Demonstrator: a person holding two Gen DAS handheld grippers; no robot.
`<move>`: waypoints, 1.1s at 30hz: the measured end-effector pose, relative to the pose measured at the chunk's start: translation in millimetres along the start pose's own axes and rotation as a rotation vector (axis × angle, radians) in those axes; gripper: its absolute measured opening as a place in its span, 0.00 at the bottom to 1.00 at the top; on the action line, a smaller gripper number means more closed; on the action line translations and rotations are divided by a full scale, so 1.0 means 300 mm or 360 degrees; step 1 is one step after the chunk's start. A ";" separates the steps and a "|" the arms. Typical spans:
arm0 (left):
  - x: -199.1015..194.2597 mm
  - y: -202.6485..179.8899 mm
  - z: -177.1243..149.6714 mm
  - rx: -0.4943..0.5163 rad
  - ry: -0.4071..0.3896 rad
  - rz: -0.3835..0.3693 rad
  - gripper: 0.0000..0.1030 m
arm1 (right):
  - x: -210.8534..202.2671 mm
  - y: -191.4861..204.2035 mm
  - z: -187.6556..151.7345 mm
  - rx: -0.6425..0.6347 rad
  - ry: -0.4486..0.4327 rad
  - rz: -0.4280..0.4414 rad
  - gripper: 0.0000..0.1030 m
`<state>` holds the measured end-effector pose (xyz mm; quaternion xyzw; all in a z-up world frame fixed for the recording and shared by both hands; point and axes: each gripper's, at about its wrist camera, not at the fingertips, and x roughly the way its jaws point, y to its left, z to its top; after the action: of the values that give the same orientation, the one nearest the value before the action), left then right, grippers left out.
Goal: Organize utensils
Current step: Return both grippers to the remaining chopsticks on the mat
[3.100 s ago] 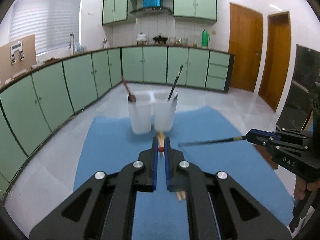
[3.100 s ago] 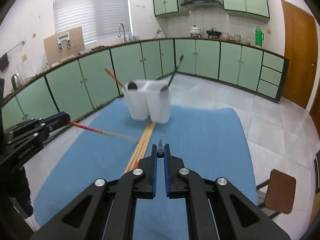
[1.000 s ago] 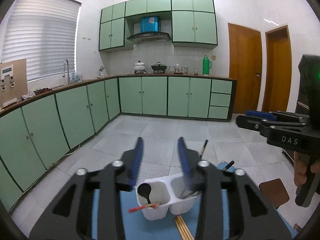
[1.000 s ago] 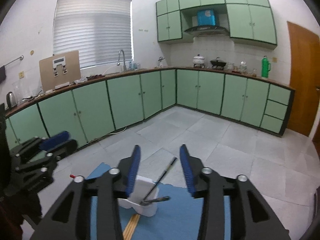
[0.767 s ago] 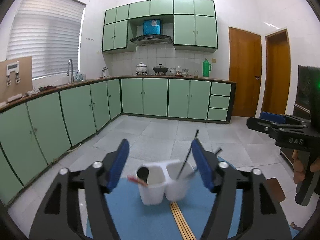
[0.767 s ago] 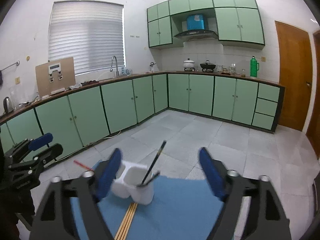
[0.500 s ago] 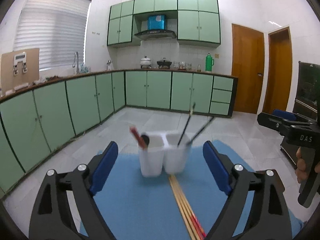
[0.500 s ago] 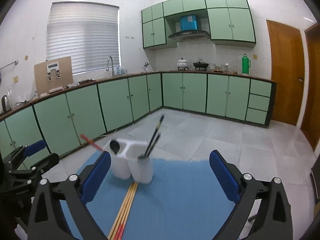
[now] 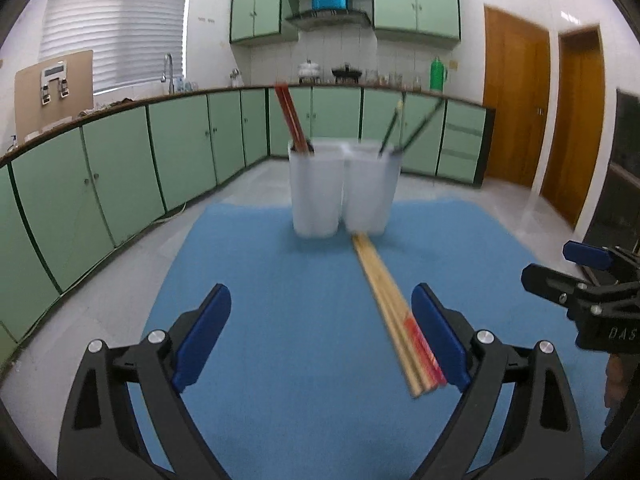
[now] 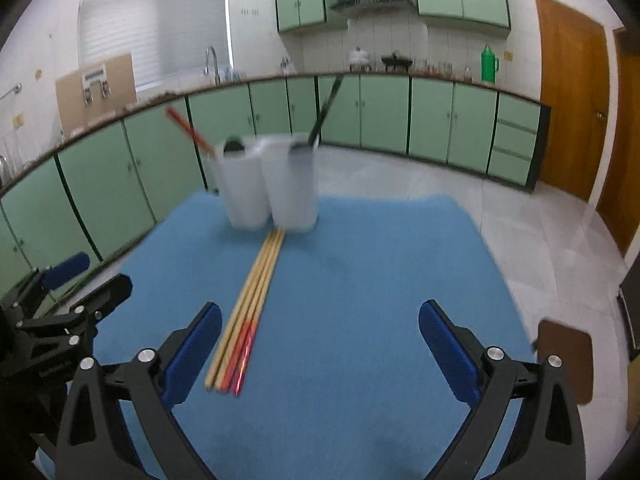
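Both hands free, a bundle of chopsticks left to sort.

The left gripper (image 9: 320, 336) and right gripper (image 10: 320, 354), jaws just spread wide, hold nothing; wooden chopsticks (image 10: 250, 310) lie on the blue mat (image 10: 360, 280); beyond, the white two-cup holder (image 9: 344, 188) already holds a few utensils.

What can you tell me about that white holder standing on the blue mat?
The white holder looks like translucent plastic: two tall compartments joined side by side, standing upright at the far end of the blue mat. Seen from the left wrist view, the left compartment holds red chopsticks leaning left, the right one dark chopsticks leaning right. The loose chopsticks on the mat point at its base and seem to reach it.
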<state>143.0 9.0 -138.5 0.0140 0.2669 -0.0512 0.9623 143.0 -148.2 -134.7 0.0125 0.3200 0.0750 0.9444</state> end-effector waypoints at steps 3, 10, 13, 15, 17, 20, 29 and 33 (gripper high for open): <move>0.022 -0.003 -0.049 0.0055 0.0081 0.0024 0.86 | 0.036 0.024 -0.057 0.0005 0.0078 0.0016 0.94; 0.052 0.051 -0.100 0.0073 0.0208 0.0070 0.86 | 0.092 0.052 -0.139 -0.0008 0.0204 0.0050 0.92; 0.057 0.087 -0.113 0.0050 0.0233 0.0089 0.86 | 0.113 0.052 -0.158 0.0003 0.0245 0.0070 0.87; 0.059 0.112 -0.121 0.0024 0.0251 0.0103 0.86 | 0.129 0.059 -0.167 -0.0009 0.0273 0.0074 0.82; 0.058 0.121 -0.121 0.0001 0.0259 0.0107 0.86 | 0.138 0.063 -0.169 -0.0014 0.0291 0.0074 0.78; 0.059 0.125 -0.121 -0.0013 0.0264 0.0109 0.86 | 0.156 0.083 -0.169 -0.0035 0.0327 0.0086 0.70; 0.072 0.117 -0.123 -0.0017 0.0283 0.0104 0.86 | 0.188 0.111 -0.163 -0.0080 0.0375 0.0018 0.45; 0.073 0.118 -0.122 -0.0030 0.0283 0.0101 0.86 | 0.172 0.087 -0.163 -0.0060 0.0364 -0.0001 0.44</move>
<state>146.7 44.2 -181.3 0.0179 0.3510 -0.0168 0.9360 150.4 -115.9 -202.9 -0.0139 0.4243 0.0815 0.9017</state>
